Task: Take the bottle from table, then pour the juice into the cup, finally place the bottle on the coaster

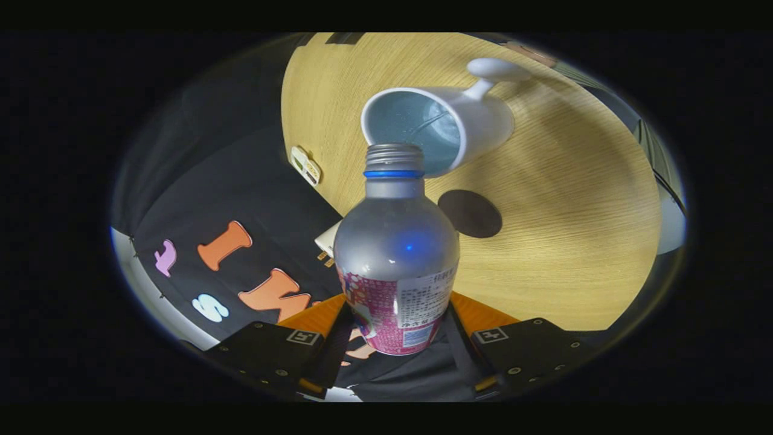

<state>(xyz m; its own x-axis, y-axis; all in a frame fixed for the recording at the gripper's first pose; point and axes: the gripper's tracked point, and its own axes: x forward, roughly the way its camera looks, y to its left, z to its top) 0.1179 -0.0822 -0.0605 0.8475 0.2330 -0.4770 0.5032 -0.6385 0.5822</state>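
While our jaws (pixel 395 338) grip the silver aluminium bottle (pixel 395 254) on both sides, its open mouth tilts at the white ceramic cup (pixel 435 124); pouring seems underway, and the dark round coaster (pixel 470 213) on the wooden desk (pixel 574 241) waits.

Light wooden surface (pixel 574 199) against a black cloth wall (pixel 241 193).
A small white tag (pixel 305 165) hangs at its edge.

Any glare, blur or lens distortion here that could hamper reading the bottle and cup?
Gripper view: strong fisheye bending of the table; a small blue glint on the bottle, held in the gripper; cup and coaster stay sharp; lighting is dim, shadows soft.
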